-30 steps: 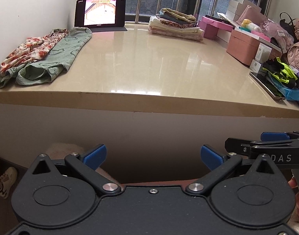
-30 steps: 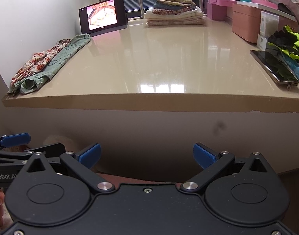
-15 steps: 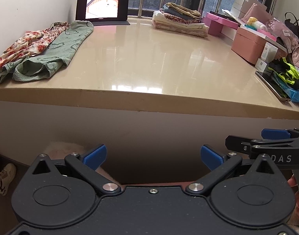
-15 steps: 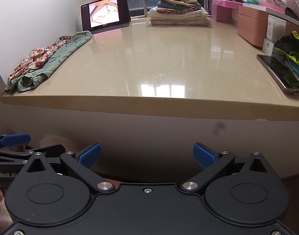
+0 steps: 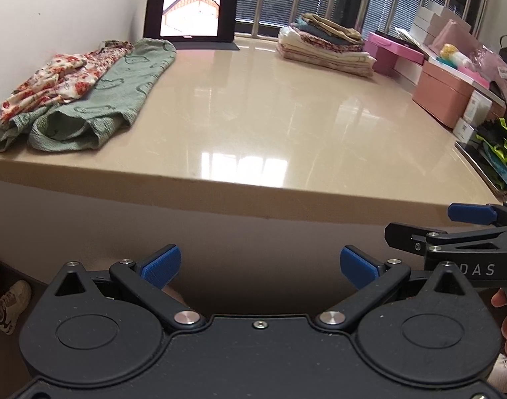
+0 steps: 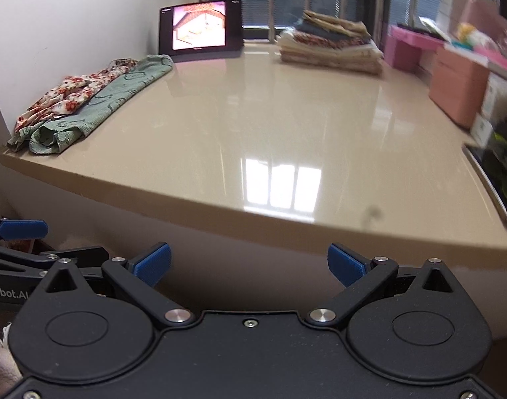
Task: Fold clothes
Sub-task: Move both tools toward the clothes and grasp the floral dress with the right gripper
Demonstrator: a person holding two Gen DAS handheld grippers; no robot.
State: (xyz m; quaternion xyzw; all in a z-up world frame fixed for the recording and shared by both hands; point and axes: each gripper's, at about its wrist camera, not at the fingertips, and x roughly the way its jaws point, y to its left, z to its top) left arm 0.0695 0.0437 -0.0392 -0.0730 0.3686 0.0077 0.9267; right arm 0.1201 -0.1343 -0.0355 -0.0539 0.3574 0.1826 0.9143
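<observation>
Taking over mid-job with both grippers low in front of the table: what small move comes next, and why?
Probably lift the left gripper forward and left toward the green garment. Both it and the right gripper have open, empty jaws below the table edge. The green garment and the floral garment lie unfolded at the left edge, while a folded stack sits at the back.

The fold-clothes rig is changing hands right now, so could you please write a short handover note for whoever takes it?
Left gripper: open, empty, held below the table's front edge.
Right gripper: open, empty, also short of the table.
Unfolded: a green garment and a floral garment lying partly over it, at the table's left edge by the wall.
Done: a stack of folded clothes at the far side near the window.
Left: pull each loose garment onto the bare middle, fold it, add it to the stack. Green looks the easier first grab.
</observation>
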